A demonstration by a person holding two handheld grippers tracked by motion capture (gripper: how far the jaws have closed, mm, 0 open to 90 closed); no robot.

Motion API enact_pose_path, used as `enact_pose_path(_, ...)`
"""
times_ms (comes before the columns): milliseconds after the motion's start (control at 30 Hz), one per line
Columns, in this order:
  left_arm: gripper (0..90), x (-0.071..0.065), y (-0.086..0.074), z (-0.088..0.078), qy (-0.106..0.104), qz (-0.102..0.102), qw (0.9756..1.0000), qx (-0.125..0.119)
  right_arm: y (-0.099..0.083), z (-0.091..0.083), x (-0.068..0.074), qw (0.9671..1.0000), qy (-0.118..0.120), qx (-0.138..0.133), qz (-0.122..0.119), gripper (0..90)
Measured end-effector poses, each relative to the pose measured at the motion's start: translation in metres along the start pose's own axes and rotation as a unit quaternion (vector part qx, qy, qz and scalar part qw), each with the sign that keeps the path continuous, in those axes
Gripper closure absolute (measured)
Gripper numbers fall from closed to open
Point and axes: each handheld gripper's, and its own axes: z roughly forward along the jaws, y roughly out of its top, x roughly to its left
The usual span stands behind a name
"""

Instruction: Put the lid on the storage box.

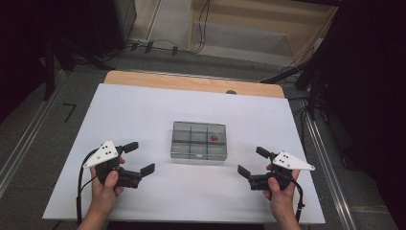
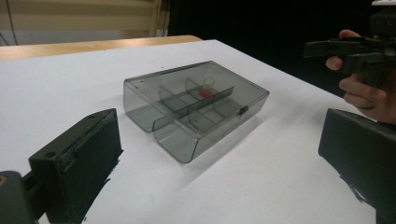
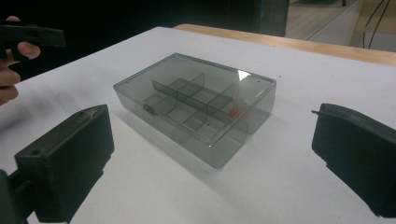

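Compartment box (image 1: 198,140), smoky clear plastic with its lid down, sits flat at the middle of a white tabletop (image 1: 143,110), and it is the thing both hands are working toward.

Nearest the viewer, two forearms enter from the bottom edge. The left gripper (image 1: 136,157) is held to the box's left and the right gripper (image 1: 252,162) to its right; each is near the box but not touching it. Both sets of black fingers stand wide apart with nothing between them, and both point inward toward the box.

A little farther on, the box shows a front wall with a small dark latch (image 2: 243,110) at its middle. Inside, dividers split it into a grid of cells. One small red object (image 1: 214,138) lies in a cell toward the far right side; the other cells look bare.

Beyond the box, the white sheet ends at a strip of bare wood, then a grey floor with cables.

Judging from this layout, the step in hand is getting a hold on the box. It would likely go best with one gripper steadying a short end wall while the other comes to the latch side. Smooth plastic may slide on the sheet, so a level, square approach and a gentle squeeze seem wise, keeping the box flat so the red object stays in its cell.
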Motion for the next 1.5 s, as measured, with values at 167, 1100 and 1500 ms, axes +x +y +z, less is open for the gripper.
enact_pose_path(167,0.0,0.004,-0.002,-0.009,0.009,0.001,1.0,-0.001,-0.002,-0.007,-0.006,1.0,-0.008,-0.001,-0.002,0.0)
enact_pose_path(1100,0.0,0.035,-0.012,-0.051,0.058,0.003,0.9982,-0.011,-0.018,-0.038,-0.047,0.9982,-0.06,0.005,-0.001,0.0)
enact_pose_path(1500,0.0,0.051,-0.017,-0.064,0.078,-0.005,0.9968,-0.015,-0.027,-0.05,-0.069,0.9966,-0.081,0.007,0.01,0.0)
